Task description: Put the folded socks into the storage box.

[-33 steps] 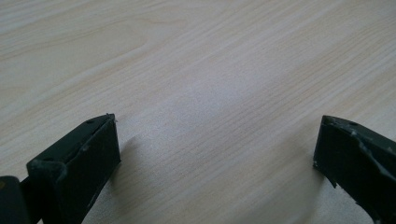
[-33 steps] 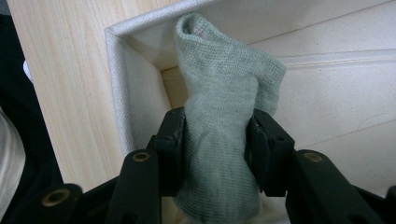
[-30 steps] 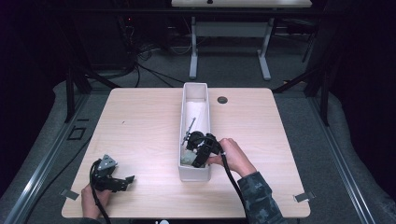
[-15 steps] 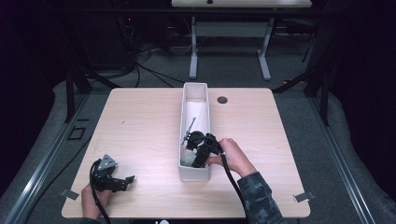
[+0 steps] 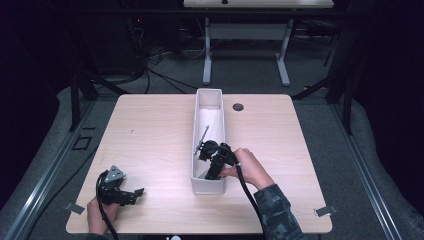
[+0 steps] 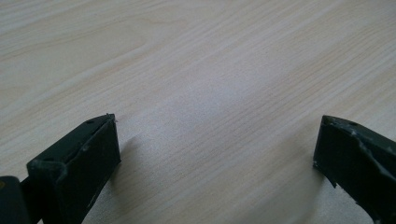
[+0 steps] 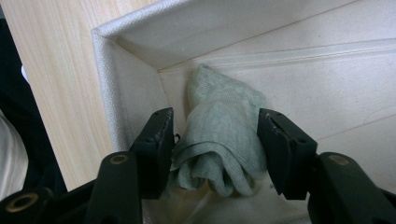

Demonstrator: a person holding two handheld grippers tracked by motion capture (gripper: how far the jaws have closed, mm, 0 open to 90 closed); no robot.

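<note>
- Right gripper (image 7: 215, 135) is seen lowered into the near end of the white bin (image 5: 199, 186); in the high view (image 5: 212, 165) it is held by the right hand (image 5: 247, 167) at the bin's right wall.
- A rolled grey-green sock (image 7: 222, 140) is seen lying on the bin floor, tucked into a corner of the bin in the right gripper view.
- The sock is placed between the right jaws. The jaws have just been opening; the left one is still touched by the fabric, while a thin gap can be made out at the other. No clamping is seen, so they are read as apart.
- Whether the sock is still lightly brushed by the second jaw cannot be told for sure.
- A thin grey metal piece (image 5: 202, 140) is seen in the bin, just beyond the right gripper.
- Left gripper (image 5: 120, 190) is held low over the wooden table (image 5: 150, 130) near its front left corner, well apart from the bin.
- In the left gripper view (image 6: 217, 154) its jaws are spread wide, with bare tabletop between them and nothing gripped.
- A small dark round fitting (image 5: 238, 106) is set in the tabletop, right of the bin's far end.
</note>
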